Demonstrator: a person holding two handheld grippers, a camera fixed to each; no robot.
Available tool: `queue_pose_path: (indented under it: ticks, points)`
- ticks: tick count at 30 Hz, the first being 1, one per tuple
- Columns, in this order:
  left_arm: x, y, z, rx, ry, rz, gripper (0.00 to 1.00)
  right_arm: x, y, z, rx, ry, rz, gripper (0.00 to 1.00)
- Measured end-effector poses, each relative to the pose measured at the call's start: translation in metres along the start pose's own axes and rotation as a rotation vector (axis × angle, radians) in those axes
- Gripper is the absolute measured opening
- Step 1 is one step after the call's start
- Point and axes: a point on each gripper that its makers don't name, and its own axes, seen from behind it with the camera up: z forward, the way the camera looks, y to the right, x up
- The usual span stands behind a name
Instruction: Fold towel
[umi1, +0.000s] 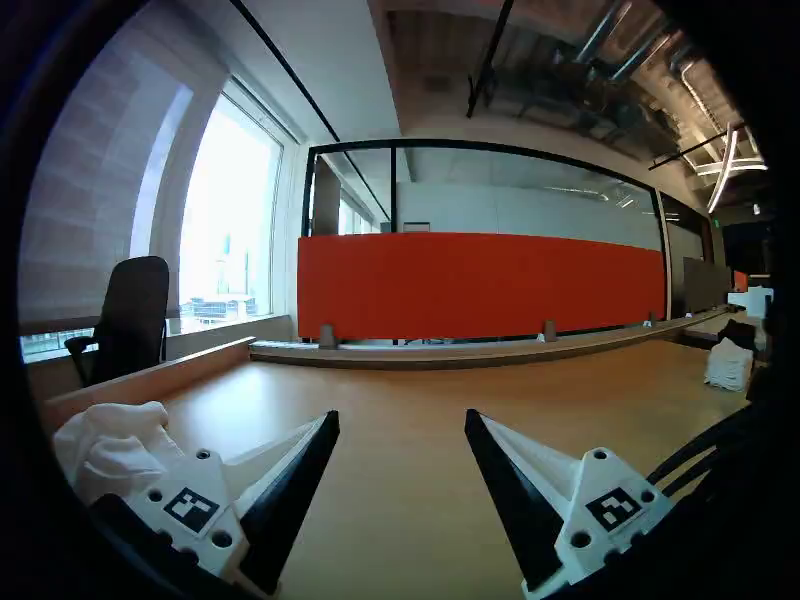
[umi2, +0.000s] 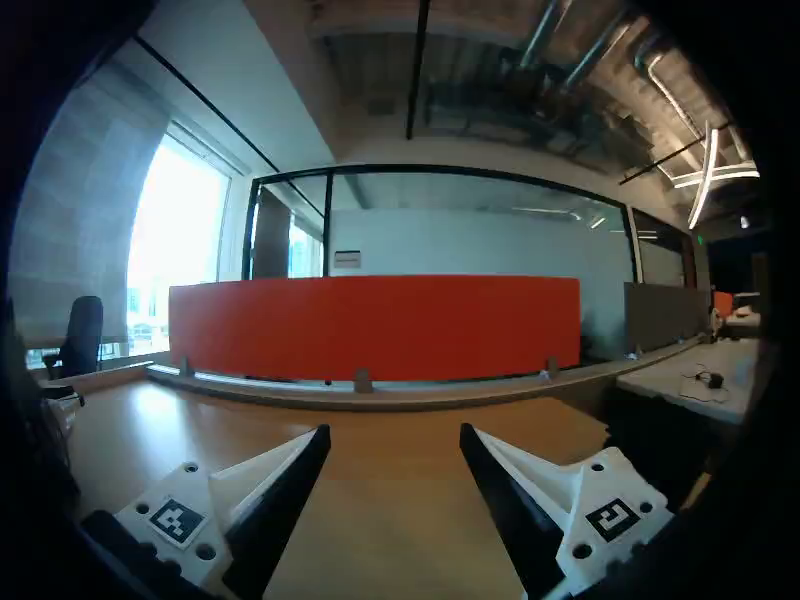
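A crumpled white towel (umi1: 112, 446) lies on the wooden table (umi1: 420, 400) at the left, just beside my left gripper's left finger (umi1: 290, 480). My left gripper (umi1: 402, 424) is open over bare wood, nothing between its fingers. A second white cloth bundle (umi1: 729, 364) sits at the table's far right edge. In the right gripper view, my right gripper (umi2: 395, 436) is open too, hovering low over the wooden table (umi2: 400, 500) with nothing held.
An orange divider panel (umi1: 480, 285) runs along the table's far edge and appears as the orange divider (umi2: 375, 327) in the right gripper view. A black office chair (umi1: 125, 320) stands by the window at the left. Another desk (umi2: 700, 380) lies to the right.
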Motion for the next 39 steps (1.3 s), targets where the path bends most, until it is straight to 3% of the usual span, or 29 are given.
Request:
queue_pose_path:
  ticks: [21,39]
  points:
    - [0.0,0.0,0.0,0.0,0.0,0.0,0.93,-0.05,0.007,-0.001,-0.008,-0.015,0.002,1.0]
    - [0.0,0.001,0.0,0.0,0.0,0.0,0.93,-0.057,0.004,0.001,-0.011,-0.028,0.002,1.0]
